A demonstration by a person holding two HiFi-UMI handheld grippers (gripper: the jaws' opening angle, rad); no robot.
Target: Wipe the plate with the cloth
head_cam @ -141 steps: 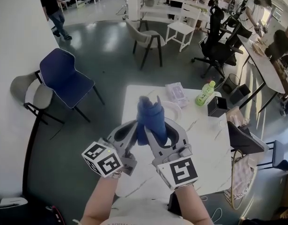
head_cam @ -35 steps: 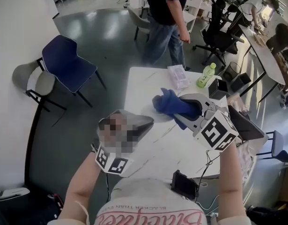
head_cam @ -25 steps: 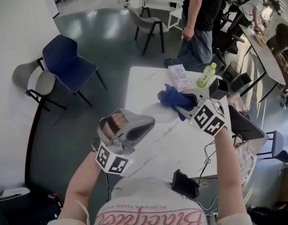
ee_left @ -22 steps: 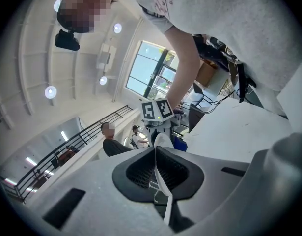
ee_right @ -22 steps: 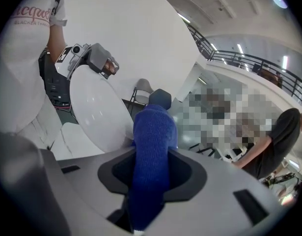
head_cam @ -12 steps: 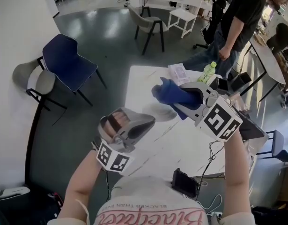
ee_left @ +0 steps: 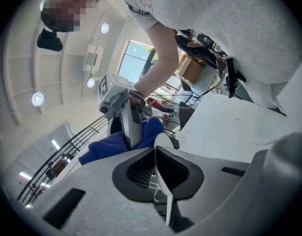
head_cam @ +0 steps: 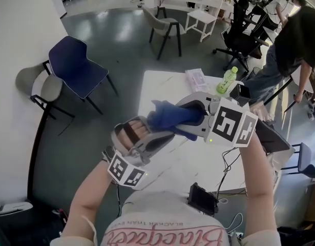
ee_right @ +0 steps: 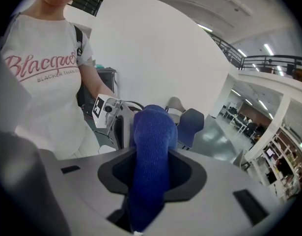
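In the head view my left gripper [head_cam: 147, 141] is shut on the rim of a plate [head_cam: 132, 133] and holds it up above the table's near left corner. The left gripper view shows the plate's thin white edge [ee_left: 161, 178] pinched between the jaws. My right gripper [head_cam: 197, 118] is shut on a blue cloth [head_cam: 171, 117]. The cloth's free end lies over the plate's upper edge. In the right gripper view the cloth [ee_right: 151, 156] sticks out between the jaws, with the left gripper [ee_right: 115, 118] just beyond it.
The white table [head_cam: 162, 86] carries a green bottle [head_cam: 226, 81], a plastic packet [head_cam: 197, 79] and a black box [head_cam: 244, 94] at its far side, and a dark device [head_cam: 201, 199] at its near edge. A blue chair [head_cam: 75, 68] stands to the left. A person [head_cam: 295, 45] walks at the right.
My right gripper has carried the cloth left and towards me, from over the table's far side onto the plate. The left gripper has barely moved. The passer-by has walked off to the right.
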